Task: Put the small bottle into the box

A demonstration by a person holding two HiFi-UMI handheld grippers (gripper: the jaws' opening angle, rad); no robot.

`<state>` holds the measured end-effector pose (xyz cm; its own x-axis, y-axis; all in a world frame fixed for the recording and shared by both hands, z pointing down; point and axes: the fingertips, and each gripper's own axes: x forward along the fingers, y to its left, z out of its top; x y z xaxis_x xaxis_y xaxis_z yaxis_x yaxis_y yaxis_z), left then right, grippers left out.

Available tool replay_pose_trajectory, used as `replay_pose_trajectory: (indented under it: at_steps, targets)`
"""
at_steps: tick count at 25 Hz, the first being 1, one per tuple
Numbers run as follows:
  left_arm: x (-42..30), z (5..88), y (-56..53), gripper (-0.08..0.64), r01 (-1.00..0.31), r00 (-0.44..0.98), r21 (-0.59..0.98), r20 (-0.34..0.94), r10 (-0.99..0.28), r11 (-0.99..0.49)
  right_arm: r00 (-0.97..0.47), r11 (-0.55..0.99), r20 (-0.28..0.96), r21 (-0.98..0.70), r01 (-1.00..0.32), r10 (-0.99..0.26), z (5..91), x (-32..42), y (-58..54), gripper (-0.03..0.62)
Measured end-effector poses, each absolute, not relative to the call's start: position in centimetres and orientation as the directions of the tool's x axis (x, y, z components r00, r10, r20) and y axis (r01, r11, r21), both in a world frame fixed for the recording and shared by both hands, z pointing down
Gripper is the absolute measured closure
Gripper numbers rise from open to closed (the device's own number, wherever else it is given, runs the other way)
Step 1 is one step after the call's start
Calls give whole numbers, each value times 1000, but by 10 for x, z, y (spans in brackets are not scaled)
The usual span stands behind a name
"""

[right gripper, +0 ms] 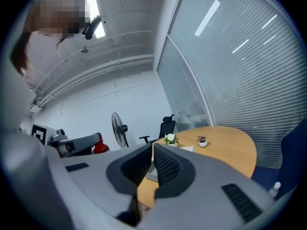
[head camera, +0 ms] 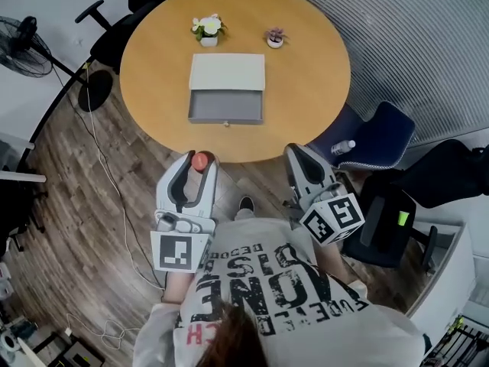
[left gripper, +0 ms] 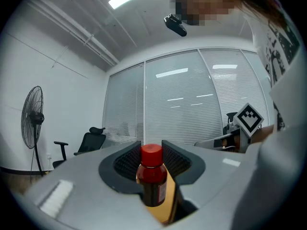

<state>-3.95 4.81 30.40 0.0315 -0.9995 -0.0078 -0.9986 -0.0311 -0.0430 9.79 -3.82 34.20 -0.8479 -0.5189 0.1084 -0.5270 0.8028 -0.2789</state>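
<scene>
Presently in hand: carrying step; the small bottle (left gripper: 152,176) is held off the surface (head camera: 153,67) and is not yet brought to the box (head camera: 226,118).
Left tool (head camera: 200,165): clenched on the small bottle, whose red cap stands upright between the pads.
Right tool (right gripper: 152,150): jaws drawn together, nothing held between them.
Small bottle, place: lower centre of the head view, just below the near edge of the surface, well apart from the box.
Box, place: middle of the surface, upper centre of the frame; grey tray drawn open below a white cover.
Next move, as judged: the bottle is to be carried up the frame over the open tray, lowered past the front wall, then released.
Count, tools: two.
Count, small bottle: one.
Count, box: one.
Count, pots: two, a white-flowered pot (head camera: 208,30) and a pink-flowered pot (head camera: 275,38), both above the box.
Count, other bottles: one clear bottle (head camera: 343,147), laid on a blue chair (head camera: 386,140) at the right of the frame.
</scene>
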Motion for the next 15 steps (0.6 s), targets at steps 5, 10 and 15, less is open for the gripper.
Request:
replay_pose_trajectory:
  at_steps: [5,10,15]
  targets:
    - [-26,309,39,417,-1000,24,-8,27,-999,-24,-859,813,113,-281,-509,-499,347,104,-52,574]
    - [-30,294,33,417,-999,4,-40,-42,-999,-2,-865,817,122,-286,-500,-487,351,106,-53,574]
    - [-31,296,25,417,-999,4,-41,-34,-999,-3,-865,816,124,-290,-500,-486,350,105,-58,574]
